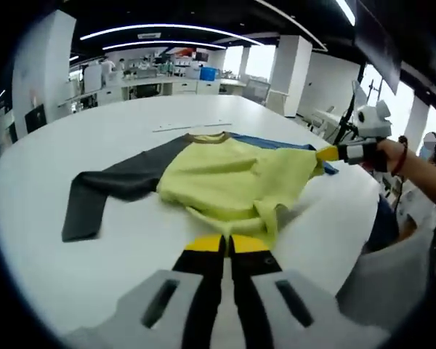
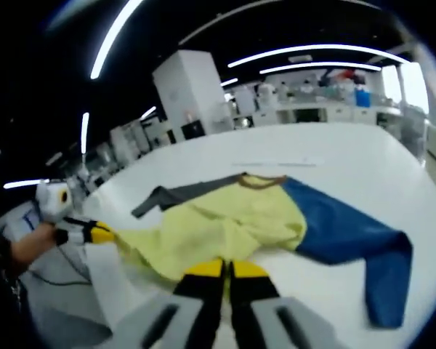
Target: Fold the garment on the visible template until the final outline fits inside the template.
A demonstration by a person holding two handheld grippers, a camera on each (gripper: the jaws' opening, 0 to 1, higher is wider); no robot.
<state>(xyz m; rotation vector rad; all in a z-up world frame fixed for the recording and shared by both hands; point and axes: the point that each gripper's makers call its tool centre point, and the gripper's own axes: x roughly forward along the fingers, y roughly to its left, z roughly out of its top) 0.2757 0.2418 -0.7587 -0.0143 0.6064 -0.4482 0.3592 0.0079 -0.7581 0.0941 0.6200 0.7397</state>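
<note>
Yellow garment with grey and blue sleeves on white table.

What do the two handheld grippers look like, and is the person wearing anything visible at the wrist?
Both the left gripper and right gripper have black jaws with yellow tips on light grey bodies. Seen from across, each carries a white housing. A dark red band circles the wrist.

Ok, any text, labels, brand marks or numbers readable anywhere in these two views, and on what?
None can be read.
Yellow garment with a grey sleeve and a blue sleeve: no print or tag showing.
White table: no writing; a thin strip lies beyond the collar, too small to read.
Background shelves and benches: too blurred to read.
</note>
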